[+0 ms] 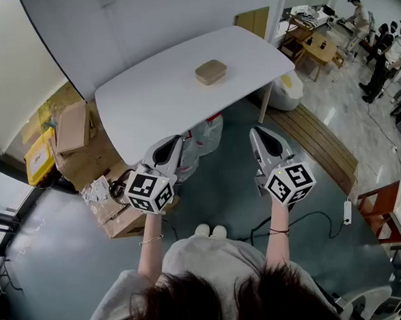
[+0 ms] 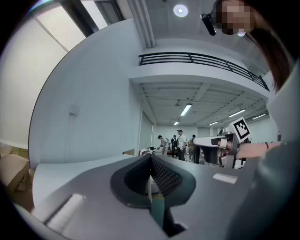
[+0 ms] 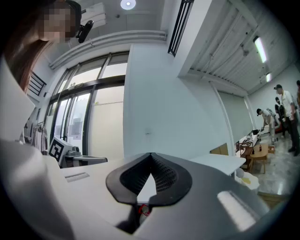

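Far left on the floor, cartons stacked beside a yellow crate. Right of these, left gripper held low over the floor, short of the near edge of a white table and pointing toward it. Jaws, seen in the left gripper view, pressed together tip to tip with nothing between. Just past its tip, under the table, a plastic bag. Out on the tabletop, well apart from both grippers and roughly between their lines, a tan box lying flat and alone. Further right, right gripper level with the left one, likewise short of the table edge. Jaws, seen in the right gripper view, closed tip to tip and empty. Lower right on the floor, a power strip on a black cable. Far right, in the background, people around desks.
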Available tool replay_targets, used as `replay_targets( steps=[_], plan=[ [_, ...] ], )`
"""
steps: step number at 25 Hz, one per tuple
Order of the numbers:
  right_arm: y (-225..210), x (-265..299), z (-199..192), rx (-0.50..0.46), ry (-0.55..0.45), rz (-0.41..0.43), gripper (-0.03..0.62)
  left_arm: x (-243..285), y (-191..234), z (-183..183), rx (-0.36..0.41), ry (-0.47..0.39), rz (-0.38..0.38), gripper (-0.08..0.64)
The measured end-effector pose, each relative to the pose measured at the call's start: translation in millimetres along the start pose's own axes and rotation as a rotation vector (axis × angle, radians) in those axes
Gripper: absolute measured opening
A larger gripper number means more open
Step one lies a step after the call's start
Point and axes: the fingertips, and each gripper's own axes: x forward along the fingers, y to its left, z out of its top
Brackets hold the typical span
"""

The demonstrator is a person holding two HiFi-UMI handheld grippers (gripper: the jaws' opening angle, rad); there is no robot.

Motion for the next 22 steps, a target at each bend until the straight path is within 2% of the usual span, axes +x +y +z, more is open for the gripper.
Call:
replay_targets(
  steps=[10,22],
  plan=[
    [-8.5,3.6,0.5,0.005,0.003,0.006,0.012,8.1,1.7,2.1,0.003,0.000,0.007,-0.011],
    [-45.1,1.7,-6.2,0.050,0.004,0.041,0.012,34.5,-17.1,-3.4,0.017,0.002,0.038,-0.011]
  ],
)
